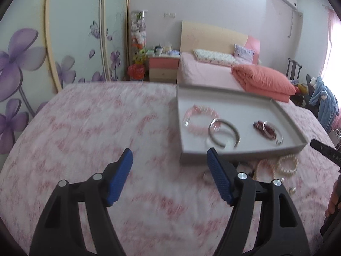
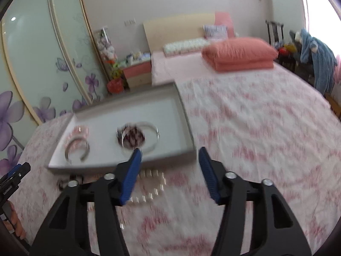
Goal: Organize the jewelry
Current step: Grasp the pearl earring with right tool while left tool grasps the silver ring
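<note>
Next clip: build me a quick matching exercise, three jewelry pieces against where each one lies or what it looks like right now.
Things:
1. silver open bangle
2. pink bead bracelet
3. pearl bracelets

Descriptions:
A. on the bedspread, outside the tray
B. in the tray, toward its left end in the left wrist view
C. in the tray, overlapping the pink one

Pairs: 1-C, 2-B, 3-A

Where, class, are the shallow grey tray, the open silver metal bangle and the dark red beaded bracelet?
Shallow grey tray (image 1: 245, 152): left wrist view, on its near wall.
Open silver metal bangle (image 1: 229, 123): left wrist view, on its far arc.
Dark red beaded bracelet (image 2: 133, 137): right wrist view, on its blurred beads.
</note>
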Motion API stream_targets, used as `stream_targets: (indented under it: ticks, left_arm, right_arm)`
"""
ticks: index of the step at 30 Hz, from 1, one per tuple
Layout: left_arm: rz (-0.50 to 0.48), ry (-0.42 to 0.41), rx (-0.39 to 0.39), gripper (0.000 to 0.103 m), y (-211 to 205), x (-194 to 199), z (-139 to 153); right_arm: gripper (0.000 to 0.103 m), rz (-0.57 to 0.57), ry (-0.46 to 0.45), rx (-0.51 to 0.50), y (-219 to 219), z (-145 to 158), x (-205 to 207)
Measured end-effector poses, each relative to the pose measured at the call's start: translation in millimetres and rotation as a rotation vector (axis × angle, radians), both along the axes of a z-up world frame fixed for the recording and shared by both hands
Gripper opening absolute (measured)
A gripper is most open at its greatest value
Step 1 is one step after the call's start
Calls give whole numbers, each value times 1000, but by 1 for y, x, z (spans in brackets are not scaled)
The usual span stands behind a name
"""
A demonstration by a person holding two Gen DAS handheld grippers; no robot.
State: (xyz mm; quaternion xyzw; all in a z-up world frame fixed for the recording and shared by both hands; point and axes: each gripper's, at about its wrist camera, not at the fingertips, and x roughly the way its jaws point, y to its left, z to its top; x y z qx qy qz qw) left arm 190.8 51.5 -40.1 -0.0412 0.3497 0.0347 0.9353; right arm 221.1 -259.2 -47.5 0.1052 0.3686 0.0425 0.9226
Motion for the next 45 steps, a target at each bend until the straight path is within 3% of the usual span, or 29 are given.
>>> stream_targets:
  ticks: [2,7,16,20,26,34,45]
  left_arm:
    - [3,16,-2,70,3,-4,-4]
    - [-16,28,-6,70,4,-13,-10]
    - [-98,31,-4,70,-16,-20,-11]
    - [-141,43,5,70,-28,-19,-15]
    - [-171,83,55,68,-45,-9,-27]
    - [-216,178,178,46,-59,1,-50]
    - [-270,174,148,35,-72,32,-54]
  right_arm:
    - [38,68,28,-4,8,-8,-9]
    - [32,246,73,-50,41,-23,-32]
    - [26,338,93,-136,75,-34,-41]
    - [14,339,93,-173,76,-36,-45]
    - [14,242,104,-140,55,-36,-38]
    - [14,239,106,-127,51,-36,-38]
    - [14,238,108,-107,49,-35,-37]
